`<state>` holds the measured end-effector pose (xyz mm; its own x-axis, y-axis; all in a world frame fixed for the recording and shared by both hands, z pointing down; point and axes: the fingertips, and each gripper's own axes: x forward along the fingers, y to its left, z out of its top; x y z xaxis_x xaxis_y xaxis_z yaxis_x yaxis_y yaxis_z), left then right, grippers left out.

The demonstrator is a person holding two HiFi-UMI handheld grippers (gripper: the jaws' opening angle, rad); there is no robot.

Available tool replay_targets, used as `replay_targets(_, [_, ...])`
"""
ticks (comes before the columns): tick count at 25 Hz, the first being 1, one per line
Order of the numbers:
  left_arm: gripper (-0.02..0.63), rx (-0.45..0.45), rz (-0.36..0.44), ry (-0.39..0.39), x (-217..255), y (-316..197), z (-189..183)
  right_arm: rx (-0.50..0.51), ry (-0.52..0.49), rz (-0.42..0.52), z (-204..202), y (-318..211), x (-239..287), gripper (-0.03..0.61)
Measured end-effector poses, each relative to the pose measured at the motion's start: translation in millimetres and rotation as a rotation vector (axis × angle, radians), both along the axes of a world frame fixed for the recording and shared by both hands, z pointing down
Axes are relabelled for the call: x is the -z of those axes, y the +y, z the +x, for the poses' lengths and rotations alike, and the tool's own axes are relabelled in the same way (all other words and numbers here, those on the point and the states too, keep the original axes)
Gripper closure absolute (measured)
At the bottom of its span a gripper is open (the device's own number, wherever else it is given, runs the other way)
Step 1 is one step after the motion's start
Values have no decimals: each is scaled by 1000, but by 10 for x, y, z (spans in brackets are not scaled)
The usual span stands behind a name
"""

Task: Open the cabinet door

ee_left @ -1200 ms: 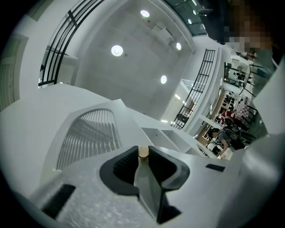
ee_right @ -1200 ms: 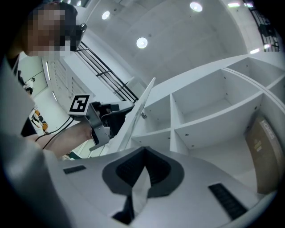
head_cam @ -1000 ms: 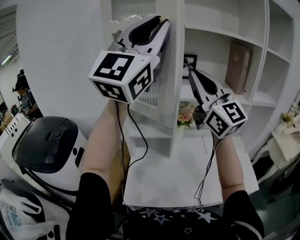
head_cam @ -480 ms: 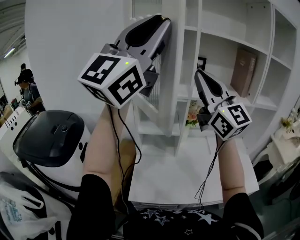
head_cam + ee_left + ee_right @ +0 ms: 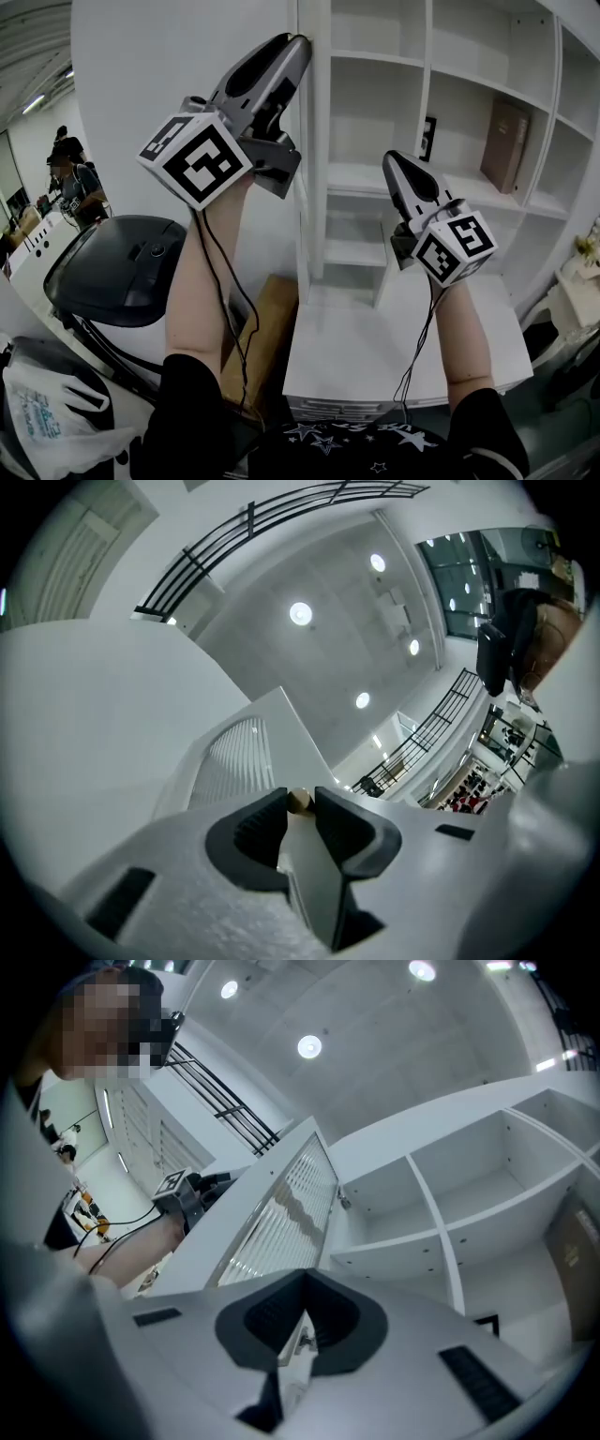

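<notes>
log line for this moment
left gripper: on small brown knob, jaws opening | white ribbed-glass cabinet door: open | right gripper: shut, empty

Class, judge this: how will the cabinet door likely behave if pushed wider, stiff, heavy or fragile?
The door probably swings as one rigid panel, since it looks flat and solid. Its ribbed pane looks like glass, so it may be heavy and crack if slammed. The small knob could slip from a loose grip.

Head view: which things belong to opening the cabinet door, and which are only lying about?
For the job: cabinet door, its knob, left gripper shut on the knob.

Lying about: brown book, small black frame, black-lidded machine, plastic bag, cardboard box; also the right gripper, shut and empty.
</notes>
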<state>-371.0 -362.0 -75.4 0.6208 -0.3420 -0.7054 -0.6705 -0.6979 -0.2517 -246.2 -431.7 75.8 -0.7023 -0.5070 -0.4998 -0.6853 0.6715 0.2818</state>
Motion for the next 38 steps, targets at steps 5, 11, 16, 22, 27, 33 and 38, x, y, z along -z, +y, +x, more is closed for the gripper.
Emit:
replay_targets(5, [514, -55, -31, 41, -8, 83, -394, 18, -14, -6, -289, 113, -27, 572])
replay_targets(11, [514, -92, -37, 75, -39, 94, -552, 22, -14, -24, -438, 115, -105, 572])
replay_targets(16, [514, -91, -31, 104, -39, 117, -730, 27, -21, -27, -538, 117, -84, 572])
replay_targets(22, [559, 74, -45, 105, -122, 63, -863, 73, -16, -44, -660, 82, -137, 572])
replay_targets(27, [586, 120, -68, 141, -347, 161, -1008, 114, 15, -77, -779, 109, -340, 572])
replay_targets(33, [586, 226, -136, 157, -683, 181, -1132, 152, 8, -120, -686, 163, -466, 572])
replay_targets(38, [586, 396, -165, 110, -986, 299, -1057, 176, 21, -138, -593, 320, -589, 572])
